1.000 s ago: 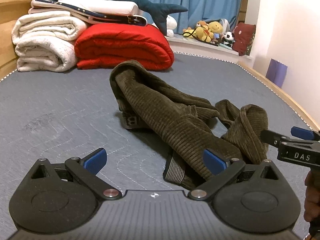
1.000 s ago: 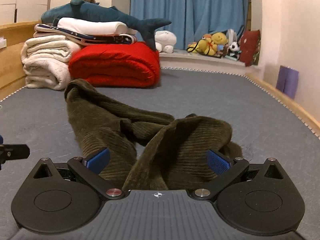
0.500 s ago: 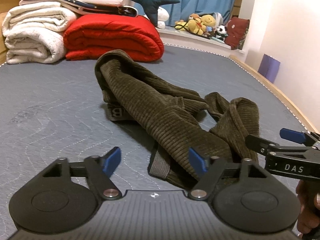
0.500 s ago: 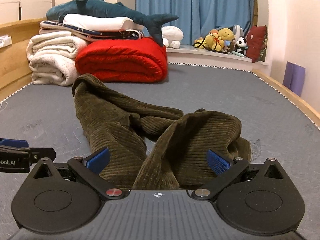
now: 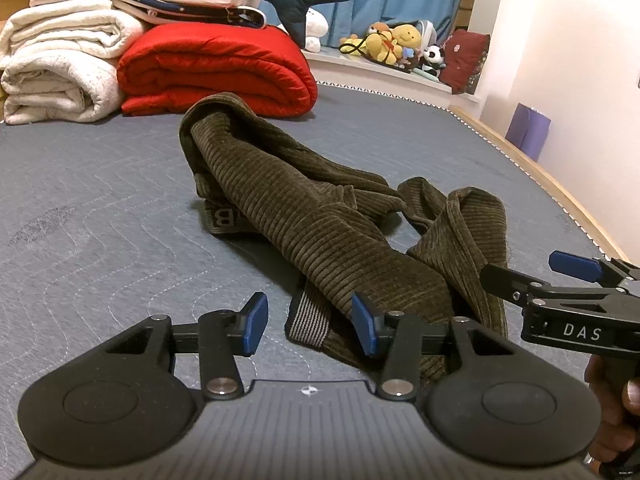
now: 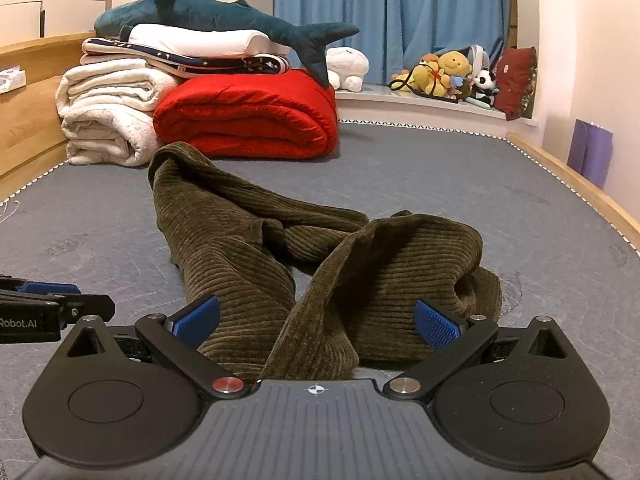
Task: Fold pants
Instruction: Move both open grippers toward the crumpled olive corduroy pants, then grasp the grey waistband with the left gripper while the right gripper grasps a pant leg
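Gaping empty, both tongs, L (image 5: 306,322) & R "DAS" (image 6: 316,318), flank "B"-waistband pants (image 5: 320,232).

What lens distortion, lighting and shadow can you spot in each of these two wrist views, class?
Left wrist view: fisheye bends the bed edge into a curve, corners vignette black; warm indoor light, a soft shadow under the pants. Right wrist view: same dark corners, the left gripper soft-edged at the frame's edge; the pants stay sharp, with no glare on the mattress.

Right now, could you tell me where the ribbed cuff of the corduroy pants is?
In the left wrist view, the ribbed cuff lies on the grey mattress just ahead of the open left tongs, nearer their right finger.
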`<state>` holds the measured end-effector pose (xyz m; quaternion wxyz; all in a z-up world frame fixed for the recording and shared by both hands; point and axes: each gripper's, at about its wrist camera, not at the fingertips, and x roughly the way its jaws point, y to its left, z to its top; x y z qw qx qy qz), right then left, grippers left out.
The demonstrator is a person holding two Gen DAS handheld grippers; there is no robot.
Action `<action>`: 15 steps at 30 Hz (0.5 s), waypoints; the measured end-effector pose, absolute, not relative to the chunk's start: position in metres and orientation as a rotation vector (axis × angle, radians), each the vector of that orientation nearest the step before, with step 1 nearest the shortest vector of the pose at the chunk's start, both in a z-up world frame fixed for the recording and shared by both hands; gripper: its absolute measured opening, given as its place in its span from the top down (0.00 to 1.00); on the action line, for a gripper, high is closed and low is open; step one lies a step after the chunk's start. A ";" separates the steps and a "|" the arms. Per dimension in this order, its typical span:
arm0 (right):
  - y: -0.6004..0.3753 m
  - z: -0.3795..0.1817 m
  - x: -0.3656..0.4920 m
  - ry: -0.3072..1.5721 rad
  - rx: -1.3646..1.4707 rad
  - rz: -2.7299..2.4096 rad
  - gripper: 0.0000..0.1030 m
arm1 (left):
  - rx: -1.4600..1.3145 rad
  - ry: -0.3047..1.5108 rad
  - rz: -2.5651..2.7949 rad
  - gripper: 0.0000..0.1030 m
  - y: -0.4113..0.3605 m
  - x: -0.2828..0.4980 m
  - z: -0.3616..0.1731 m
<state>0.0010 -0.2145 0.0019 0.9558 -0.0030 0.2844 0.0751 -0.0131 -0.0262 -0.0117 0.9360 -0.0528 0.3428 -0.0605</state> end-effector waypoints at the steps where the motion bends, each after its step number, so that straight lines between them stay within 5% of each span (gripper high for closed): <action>1: -0.214 0.003 0.002 0.576 -0.009 0.154 0.01 | -0.111 0.702 -0.123 0.50 -0.026 -0.013 -0.012; 15: -0.208 0.003 0.003 0.572 -0.018 0.153 0.01 | -0.119 0.702 -0.127 0.50 -0.026 -0.013 -0.011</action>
